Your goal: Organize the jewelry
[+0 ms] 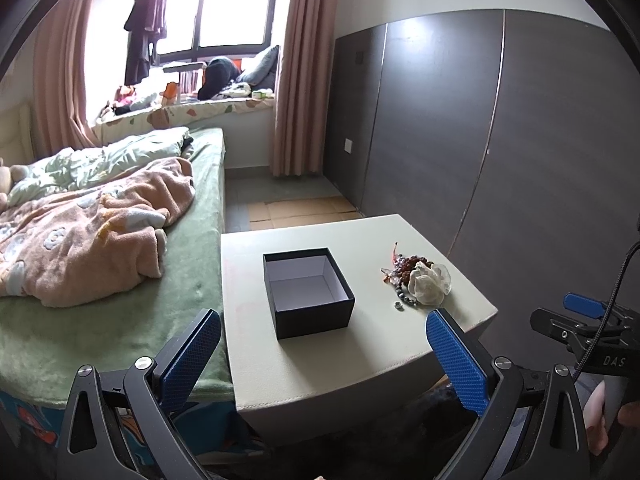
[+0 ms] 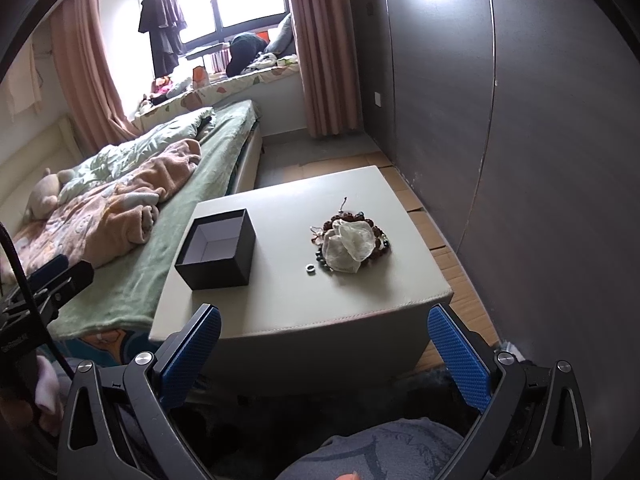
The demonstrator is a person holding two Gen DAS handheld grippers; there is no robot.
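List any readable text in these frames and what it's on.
"DAS": white letters on the black body of the right gripper, seen in the left wrist view.
Small print on the left gripper body at the right wrist view's left edge: too blurred to read.
Box, jewelry, table: no text visible.

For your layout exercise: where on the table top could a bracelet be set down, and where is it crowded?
Bare patches: between the black box and the jewelry pile; the near strip of the table; the far edge. Crowded: around the pile, including the ring.
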